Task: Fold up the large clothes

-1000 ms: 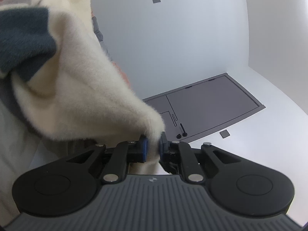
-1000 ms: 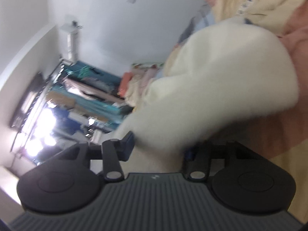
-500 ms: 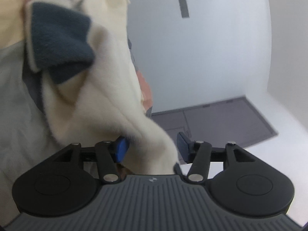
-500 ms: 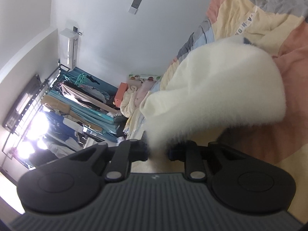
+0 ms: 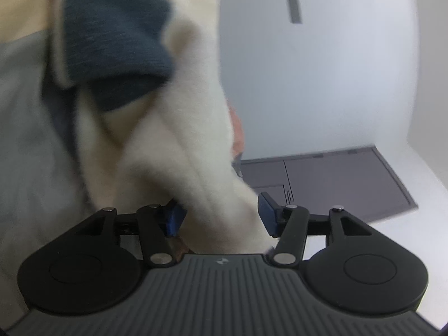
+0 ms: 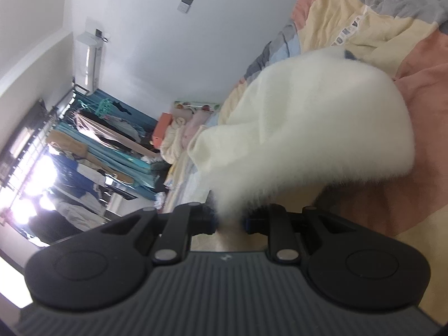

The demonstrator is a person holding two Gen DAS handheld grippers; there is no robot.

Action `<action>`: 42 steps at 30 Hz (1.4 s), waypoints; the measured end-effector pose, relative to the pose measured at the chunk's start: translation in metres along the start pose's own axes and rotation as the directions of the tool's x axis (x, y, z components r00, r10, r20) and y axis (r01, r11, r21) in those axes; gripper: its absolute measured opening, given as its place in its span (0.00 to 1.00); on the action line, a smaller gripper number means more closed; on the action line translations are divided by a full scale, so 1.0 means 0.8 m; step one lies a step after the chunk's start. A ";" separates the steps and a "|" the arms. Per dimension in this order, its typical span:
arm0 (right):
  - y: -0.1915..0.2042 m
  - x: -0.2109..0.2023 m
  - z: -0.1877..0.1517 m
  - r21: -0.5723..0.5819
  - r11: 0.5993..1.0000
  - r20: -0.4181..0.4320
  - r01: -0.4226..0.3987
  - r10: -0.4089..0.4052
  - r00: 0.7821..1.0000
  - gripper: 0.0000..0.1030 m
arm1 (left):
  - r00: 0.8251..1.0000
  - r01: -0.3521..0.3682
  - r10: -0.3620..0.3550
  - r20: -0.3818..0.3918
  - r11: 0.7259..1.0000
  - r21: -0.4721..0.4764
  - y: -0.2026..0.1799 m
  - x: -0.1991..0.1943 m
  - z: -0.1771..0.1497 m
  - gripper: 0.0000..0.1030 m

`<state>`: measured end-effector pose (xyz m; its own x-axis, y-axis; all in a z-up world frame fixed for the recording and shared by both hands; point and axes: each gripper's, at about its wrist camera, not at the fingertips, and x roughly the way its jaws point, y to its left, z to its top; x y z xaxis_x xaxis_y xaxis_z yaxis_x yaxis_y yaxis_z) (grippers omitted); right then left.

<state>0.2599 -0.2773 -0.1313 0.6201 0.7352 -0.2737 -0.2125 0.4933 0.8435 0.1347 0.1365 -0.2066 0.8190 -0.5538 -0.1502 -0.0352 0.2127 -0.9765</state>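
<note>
One garment is in play: a fluffy cream-white fleece garment (image 5: 179, 151) with a dark blue-grey knit panel (image 5: 112, 42). I count two grippers and one bed, covered by a patchwork quilt of pink, pale yellow and grey panels (image 6: 414, 64).

On my left gripper (image 5: 221, 215), the blue pads (image 5: 175, 218) stand apart. A fold of the fleece hangs down between them, but neither pad presses it: released. From these fingers the garment runs up and to the left in the left wrist view, and that is its long axis there. The picture is blurred, so I cannot tell whether the cloth brushes the left pad.

On my right gripper (image 6: 229, 221), the jaws are clenched on a narrow tuft of the same cream fleece. From that grip the cloth spreads up and to the right in the right wrist view as a rounded bulk, hanging in front of the quilt; I cannot tell whether any part rests on it.

I judge that the next move turns on this: the right gripper alone carries the garment, while the free edge lies directly between the left fingers. The left gripper is therefore the nearer one for a re-grip, and it would need only to close or slide along the fold.

Also in view: a white wall (image 6: 168, 28) and a rack of hanging clothes (image 6: 92, 131).
</note>
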 end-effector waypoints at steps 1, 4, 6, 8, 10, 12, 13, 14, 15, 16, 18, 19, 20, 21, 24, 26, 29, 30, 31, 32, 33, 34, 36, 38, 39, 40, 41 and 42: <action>0.001 0.001 -0.001 -0.022 1.000 0.002 0.015 -0.014 1.000 0.20 | 1.000 0.008 -0.007 -0.008 1.000 0.030 -0.008 0.012 0.006 0.59; 0.000 0.004 -0.003 -0.045 0.998 0.003 0.042 -0.042 0.999 0.20 | 0.999 0.002 0.002 -0.036 0.993 0.117 -0.023 0.017 -0.005 0.47; 0.000 0.003 -0.005 -0.053 0.997 0.005 0.055 -0.055 0.998 0.20 | 0.999 -0.028 0.034 -0.042 0.989 0.143 -0.025 0.018 -0.010 0.38; 0.003 0.002 -0.006 -0.067 0.996 0.008 0.065 -0.065 0.998 0.20 | 0.998 -0.056 0.059 -0.018 0.988 0.145 -0.025 0.013 -0.013 0.31; 0.006 0.002 -0.007 -0.082 0.994 0.008 0.066 -0.066 0.998 0.20 | 0.998 -0.059 0.060 0.002 0.983 0.173 -0.031 0.007 -0.017 0.27; 0.010 0.002 -0.007 -0.106 0.992 0.015 0.074 -0.073 0.997 0.20 | 0.998 -0.057 0.054 0.017 0.978 0.200 -0.039 0.003 -0.023 0.24; 0.013 0.001 -0.008 -0.117 0.990 0.020 0.079 -0.077 0.997 0.20 | 0.998 -0.054 0.051 0.022 0.976 0.212 -0.041 -0.002 -0.031 0.22; 0.016 0.000 -0.009 -0.126 0.989 0.024 0.081 -0.079 0.997 0.20 | 0.998 -0.056 0.050 0.031 0.973 0.224 -0.046 0.000 -0.032 0.22; 0.020 -0.003 -0.010 -0.140 0.987 0.030 0.080 -0.076 0.997 0.20 | 0.998 -0.054 0.046 0.039 0.971 0.235 -0.050 -0.004 -0.035 0.21; 0.024 -0.006 -0.011 -0.158 0.985 0.036 0.072 -0.067 0.997 0.20 | 0.998 -0.051 0.042 0.043 0.969 0.242 -0.052 -0.004 -0.040 0.20; 0.035 -0.014 -0.012 -0.215 0.976 0.041 0.038 -0.030 0.999 0.20 | 0.998 -0.041 0.027 0.057 0.965 0.259 -0.064 -0.013 -0.047 0.19; 0.041 -0.017 -0.011 -0.247 0.969 0.041 0.026 -0.016 0.999 0.20 | 0.998 -0.034 0.017 0.065 0.961 0.273 -0.072 -0.018 -0.051 0.19; 0.045 -0.022 -0.012 -0.270 0.963 0.051 0.014 0.000 0.999 0.20 | 0.997 -0.033 0.012 0.072 0.956 0.292 -0.080 -0.023 -0.053 0.19; 0.050 -0.027 -0.012 -0.277 0.961 0.059 0.001 0.016 0.998 0.20 | 0.997 -0.037 0.011 0.081 0.947 0.320 -0.092 -0.029 -0.056 0.19; 0.078 -0.041 -0.010 -0.349 0.937 0.079 -0.008 0.038 0.996 0.19 | 0.994 -0.022 -0.018 0.106 0.929 0.369 -0.124 -0.054 -0.063 0.18; 0.101 -0.053 -0.006 -0.407 0.913 0.099 -0.019 0.065 0.993 0.19 | 0.989 -0.001 -0.055 0.137 0.927 0.375 -0.147 -0.065 -0.067 0.18; 0.140 -0.066 0.008 -0.484 0.875 0.134 -0.019 0.095 0.986 0.19 | 0.981 0.024 -0.098 0.167 0.918 0.397 -0.192 -0.076 -0.064 0.17; 0.152 -0.068 0.016 -0.490 0.872 0.141 -0.022 0.104 0.984 0.19 | 0.977 0.037 -0.119 0.179 0.914 0.405 -0.211 -0.080 -0.063 0.17; 0.164 -0.071 0.024 -0.492 0.870 0.150 -0.029 0.118 0.982 0.18 | 0.974 0.051 -0.137 0.183 0.910 0.412 -0.228 -0.085 -0.061 0.17; 0.176 -0.074 0.032 -0.494 0.869 0.161 -0.036 0.132 0.978 0.18 | 0.970 0.061 -0.152 0.187 0.905 0.422 -0.246 -0.090 -0.059 0.17; 0.192 -0.078 0.041 -0.500 0.865 0.172 -0.044 0.149 0.974 0.18 | 0.967 0.068 -0.169 0.192 0.893 0.444 -0.268 -0.096 -0.057 0.17; 0.209 -0.082 0.047 -0.512 0.858 0.182 -0.048 0.163 0.970 0.18 | 0.963 0.070 -0.182 0.197 0.880 0.470 -0.288 -0.102 -0.054 0.17; 0.250 -0.092 0.062 -0.555 0.831 0.210 -0.035 0.181 0.961 0.18 | 0.956 0.086 -0.215 0.198 0.855 0.512 -0.332 -0.119 -0.050 0.17; 0.287 -0.101 0.070 -0.607 0.794 0.233 -0.017 0.199 0.952 0.18 | 0.947 0.094 -0.245 0.209 0.831 0.548 -0.374 -0.140 -0.046 0.17; 0.311 -0.109 0.074 -0.639 0.769 0.249 -0.006 0.214 0.944 0.18 | 0.942 0.094 -0.259 0.213 0.815 0.572 -0.400 -0.150 -0.045 0.17; 0.329 -0.115 0.077 -0.657 0.754 0.261 -0.003 0.231 0.937 0.18 | 0.939 0.093 -0.266 0.217 0.804 0.587 -0.422 -0.159 -0.043 0.17; 0.343 -0.121 0.081 -0.667 0.745 0.269 -0.008 0.251 0.930 0.18 | 0.937 0.093 -0.273 0.219 0.798 0.596 -0.440 -0.168 -0.040 0.17; 0.362 -0.129 0.088 -0.673 0.739 0.277 -0.022 0.280 0.919 0.18 | 0.934 0.099 -0.284 0.218 0.791 0.604 -0.463 -0.178 -0.037 0.17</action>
<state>0.1875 -0.2428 0.1736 0.7197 0.6851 0.1127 -0.6792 0.6611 0.3188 0.0138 0.1125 0.1719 0.8997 -0.4018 0.1707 0.3994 0.5998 -0.6933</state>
